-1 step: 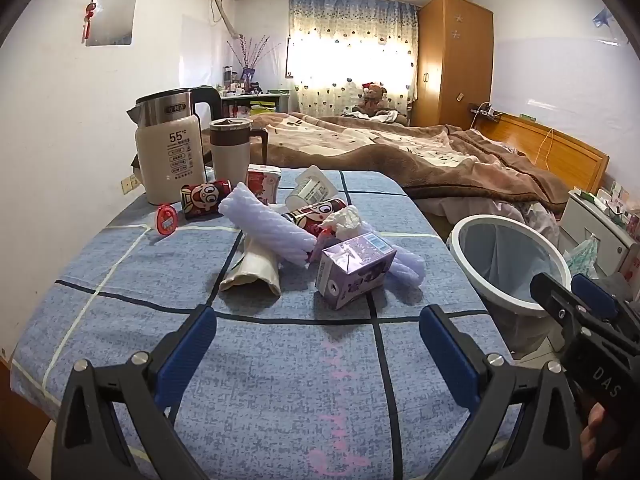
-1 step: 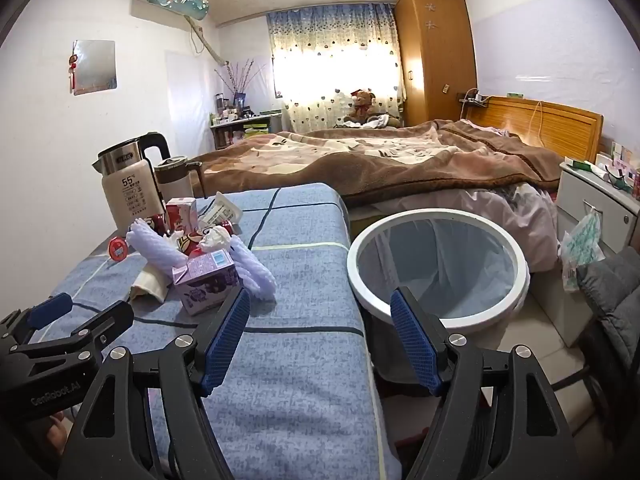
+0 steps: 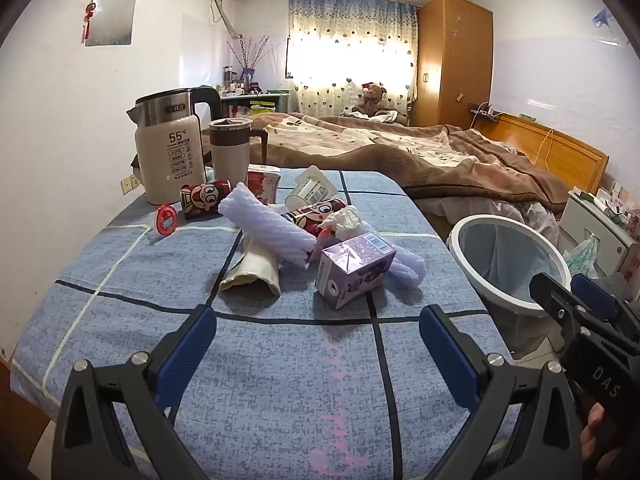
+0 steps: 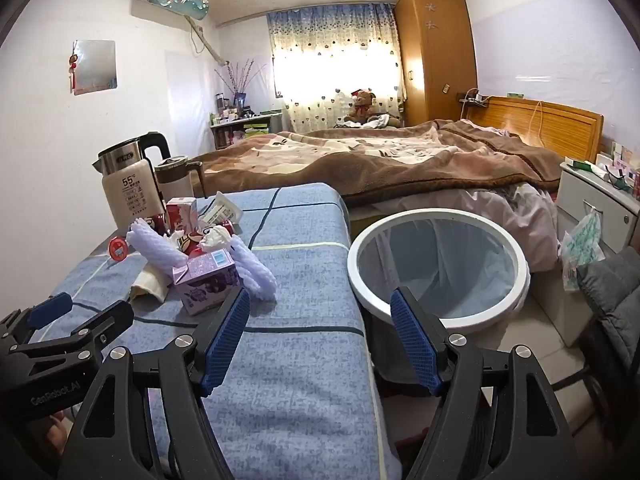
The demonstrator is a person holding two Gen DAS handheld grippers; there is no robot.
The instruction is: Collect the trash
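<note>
purple carton lies beyond the spread left gripper.

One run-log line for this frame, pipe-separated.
phase: pre-grasp | left gripper: open, empty | right gripper: open, empty | nearest trash: purple carton on table | bin: beside table, nothing visible inside
</note>
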